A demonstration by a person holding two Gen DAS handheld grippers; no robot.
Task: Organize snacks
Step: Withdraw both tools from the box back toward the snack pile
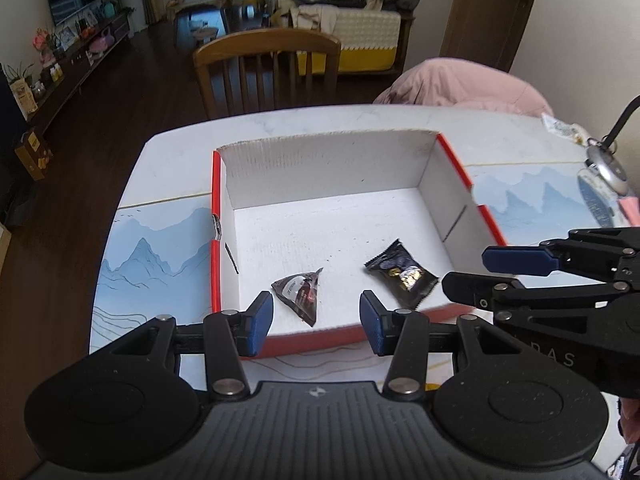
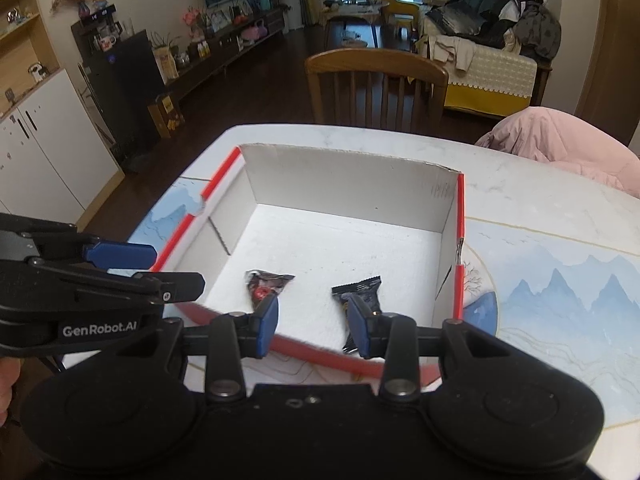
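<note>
Two dark snack packets lie inside the open white box with red edges [image 1: 430, 168] on the table [image 1: 168, 152]: a triangular packet [image 1: 300, 291] and, just beside it, a rectangular packet [image 1: 401, 273]. The left hand-held gripper [image 1: 317, 322] hangs above the box's near rim, its jaws partly apart and empty. The right hand-held gripper [image 2: 313, 326] (its blue pads narrower apart) also holds nothing.

Both cameras sit just behind their own fingers and look steeply down and forward, close above the near edge of the box [image 1: 320, 176] on the surface [image 1: 180, 148]. The left view stands a little to the left, the right one to the right (each catches the other hand-held gripper at its side). Both share the box [image 2: 352, 184], the chair [image 1: 268, 60] and the living room beyond.
</note>
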